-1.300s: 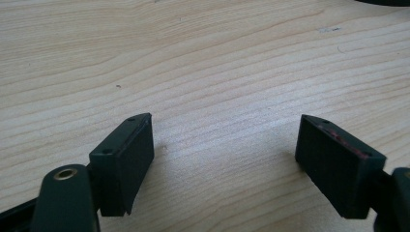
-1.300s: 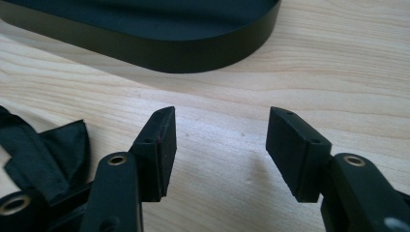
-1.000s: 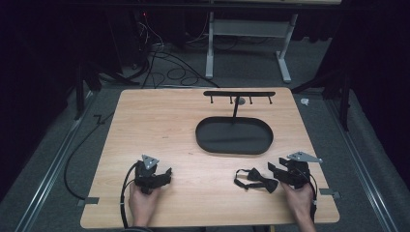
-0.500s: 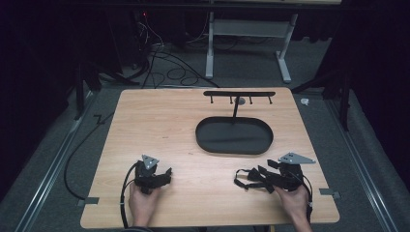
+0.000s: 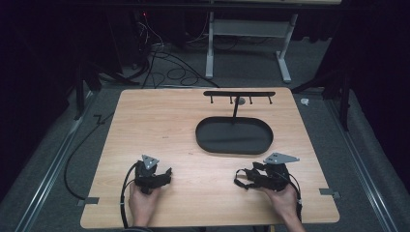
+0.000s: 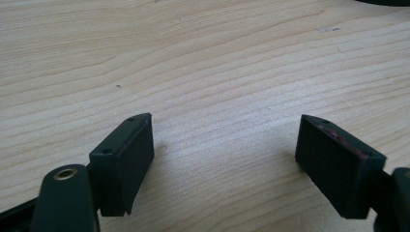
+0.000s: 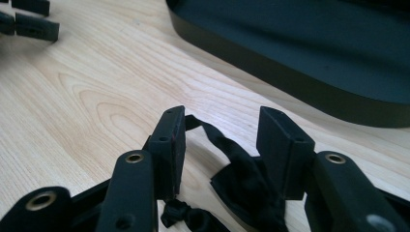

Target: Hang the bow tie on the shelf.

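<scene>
A black cloth piece [image 5: 240, 180] with a thin strap lies on the wooden table [image 5: 183, 125] near its front right. My right gripper [image 5: 247, 177] reaches over it from the right. In the right gripper view the cloth piece [image 7: 241, 181] lies on the table between the fingers [image 7: 169, 140], and a gap shows beside the left one. The right gripper [image 7: 222, 121] has just been closing its jaws but is still open. My left gripper [image 5: 167, 173] rests at the front left. In its own view the left gripper [image 6: 225, 140] stands wide open over bare wood.
A black oval tray [image 5: 234, 147] sits at the middle right of the table, with a post behind it carrying a hook bar [image 5: 239, 94]. The tray's wall [image 7: 270, 67] is close beyond the right gripper. Cables lie on the floor behind the table.
My right gripper has slid left over the black cloth piece and its jaws have narrowed. The left gripper has stayed where it was.
</scene>
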